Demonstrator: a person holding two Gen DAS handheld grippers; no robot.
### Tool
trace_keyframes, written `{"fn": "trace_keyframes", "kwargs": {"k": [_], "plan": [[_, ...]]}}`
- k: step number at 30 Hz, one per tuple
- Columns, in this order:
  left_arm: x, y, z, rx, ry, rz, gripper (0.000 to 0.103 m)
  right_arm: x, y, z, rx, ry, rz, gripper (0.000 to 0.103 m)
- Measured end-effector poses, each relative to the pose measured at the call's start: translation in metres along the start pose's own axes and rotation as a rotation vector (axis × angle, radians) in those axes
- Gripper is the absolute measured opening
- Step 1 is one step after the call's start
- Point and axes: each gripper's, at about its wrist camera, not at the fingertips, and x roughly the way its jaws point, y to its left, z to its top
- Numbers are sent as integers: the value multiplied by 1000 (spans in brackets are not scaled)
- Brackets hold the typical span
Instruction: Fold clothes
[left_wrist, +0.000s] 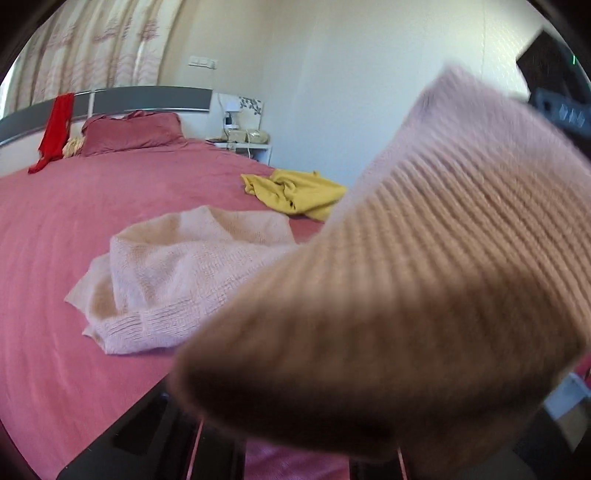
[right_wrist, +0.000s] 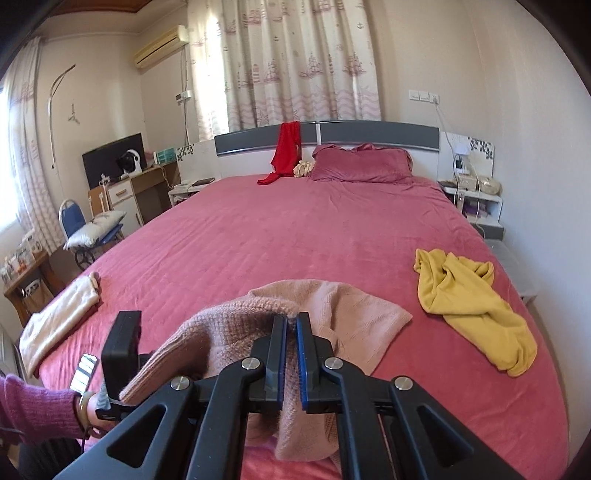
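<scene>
A fuzzy pink knit sweater (right_wrist: 351, 317) lies crumpled at the near end of the pink bed (right_wrist: 295, 229). My right gripper (right_wrist: 291, 332) is shut on a raised fold of it, with knit squeezed between the blue pads. The sweater's ribbed hem (left_wrist: 424, 258) is lifted close to the left wrist camera and hides the left fingers. In the right wrist view the left gripper (right_wrist: 122, 354) sits at the lower left with the ribbed edge running into it, held by a hand in a purple sleeve (right_wrist: 33, 410). The rest of the sweater (left_wrist: 192, 273) rests on the bed.
A yellow garment (right_wrist: 472, 306) lies bunched at the right of the bed, and a folded cream garment (right_wrist: 59, 325) at the left edge. A red garment (right_wrist: 286, 151) hangs over the headboard beside a pillow (right_wrist: 362, 162). A nightstand (right_wrist: 472, 199) stands right, a chair (right_wrist: 92, 229) left.
</scene>
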Motion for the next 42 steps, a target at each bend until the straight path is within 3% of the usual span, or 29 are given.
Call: {"fn": "trace_keyframes", "kwargs": {"k": [5,6,8,14,17,20,22,24,29,34,42], "plan": [[-60,10,26,11,-79,44,9,-9,3,7,-10,-3,26,5],[-71,11,29,14,-84,54,9,-7,4,5,-21,17,35,7],[-86,13,31,25,-74,73,9,2,6,-3,-35,71,39,27],[-91,18,23,6,-36,72,9,35,23,-41,-149,266,132,27],[-86,17,19,-2,-34,60,9,41,45,-60,-284,298,127,27],[-85,13,18,-3,-41,39,9,54,60,-73,-354,322,56,26],[-86,11,19,-7,-43,38,9,61,59,-74,-317,315,18,4],[-91,12,21,-30,-51,34,9,62,53,-67,-229,304,3,4],[-131,15,40,-79,-146,39,9,8,64,-23,-209,122,-33,3],[-214,4,90,-102,-356,20,9,-83,98,59,-256,-141,-36,3],[-392,-59,195,77,-621,72,9,-225,171,158,-316,-518,-26,3]]}}
